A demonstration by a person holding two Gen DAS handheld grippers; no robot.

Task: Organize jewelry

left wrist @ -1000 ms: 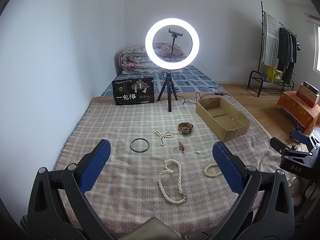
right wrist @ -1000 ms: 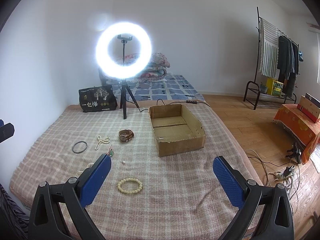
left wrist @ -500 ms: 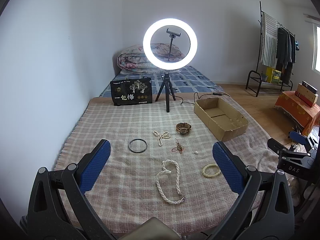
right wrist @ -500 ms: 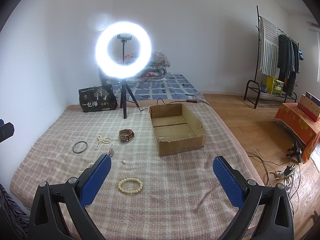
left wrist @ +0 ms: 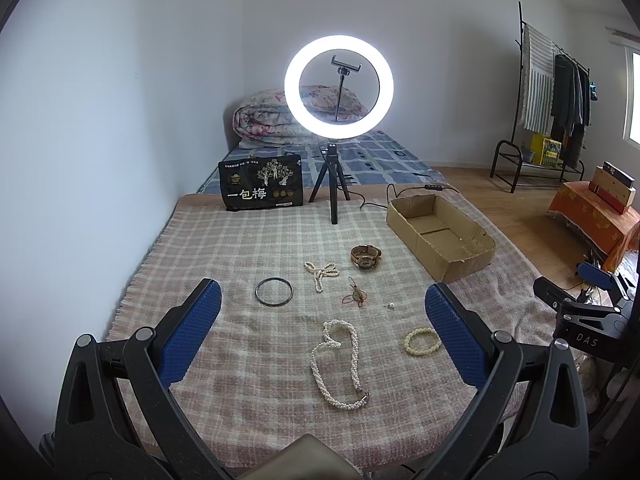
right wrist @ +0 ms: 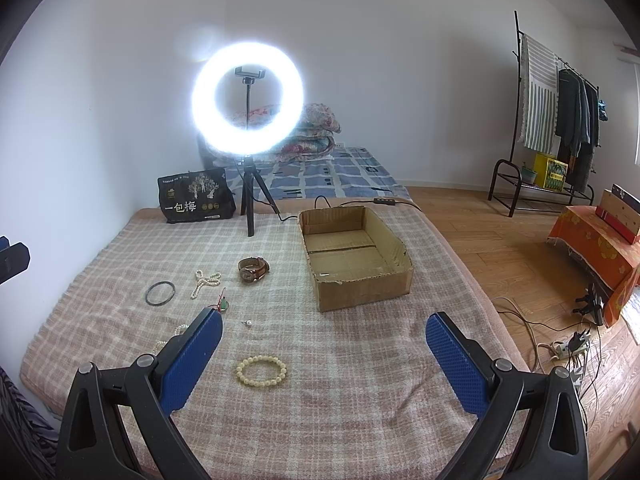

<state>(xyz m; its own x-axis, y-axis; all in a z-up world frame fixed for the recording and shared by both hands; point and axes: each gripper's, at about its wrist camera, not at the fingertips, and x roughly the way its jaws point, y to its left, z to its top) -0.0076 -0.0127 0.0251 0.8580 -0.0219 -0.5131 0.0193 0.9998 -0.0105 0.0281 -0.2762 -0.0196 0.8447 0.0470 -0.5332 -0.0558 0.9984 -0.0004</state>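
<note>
Both grippers wide open, empty, above the near edge of the bed

Left gripper (left wrist: 322, 332) fingers (left wrist: 192, 336) spread apart over the pearl necklace (left wrist: 340, 364); right gripper (right wrist: 324, 356) fingers (right wrist: 456, 360) likewise, bead bracelet (right wrist: 261, 369) between them on the plaid blanket (right wrist: 360, 380). Mid-bed: dark bangle (left wrist: 274, 291), small pearl strand (left wrist: 320, 272), watch (left wrist: 365, 257), red-cord pendant (left wrist: 356, 296), tiny pearl (left wrist: 391, 305). Cardboard box (right wrist: 356, 256) toward the right edge, ring light (left wrist: 339, 87) at the far edge

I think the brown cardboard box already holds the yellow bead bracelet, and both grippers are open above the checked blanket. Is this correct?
Not quite. In the right wrist view the brown cardboard box is empty; the yellow bead bracelet lies on the checked blanket. Both the left gripper and the right gripper are indeed open.
</note>
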